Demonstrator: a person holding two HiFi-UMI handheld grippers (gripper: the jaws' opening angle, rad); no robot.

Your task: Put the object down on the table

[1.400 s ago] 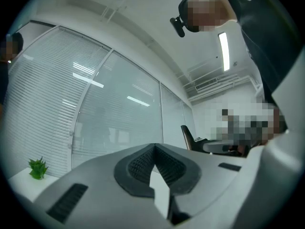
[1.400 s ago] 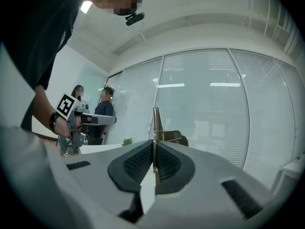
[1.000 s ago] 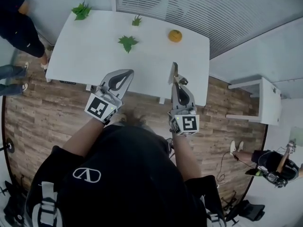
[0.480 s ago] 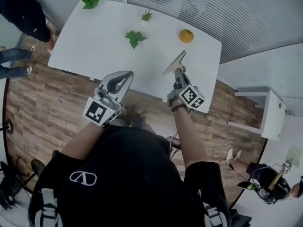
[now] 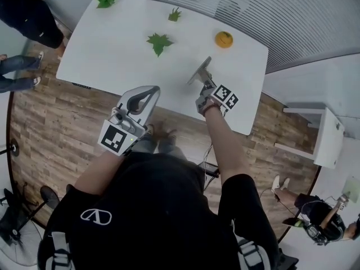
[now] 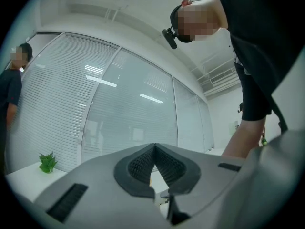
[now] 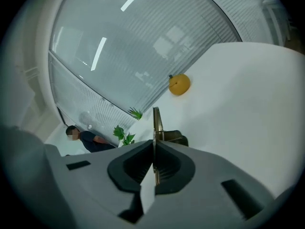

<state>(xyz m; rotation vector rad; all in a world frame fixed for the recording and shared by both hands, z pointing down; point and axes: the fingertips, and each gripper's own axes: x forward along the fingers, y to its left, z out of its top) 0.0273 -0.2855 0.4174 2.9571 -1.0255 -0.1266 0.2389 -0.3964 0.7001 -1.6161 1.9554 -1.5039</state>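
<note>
flat object [image 5: 199, 71]: identity unclear

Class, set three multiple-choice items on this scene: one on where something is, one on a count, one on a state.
1. Where is the orange fruit?
A. on the table, near its far edge
B. on the floor
C. between a gripper's jaws
2. How many green sprigs are on the table?
A. one
B. three
C. five
3. The right gripper is:
A. open and empty
B. shut on a thin sheet
C. shut on the fruit
Answers: 1 A, it sits by the table's far rim; 2 B, three sprigs show on the tabletop; 3 B, its jaws pinch the sheet's edge.
</note>
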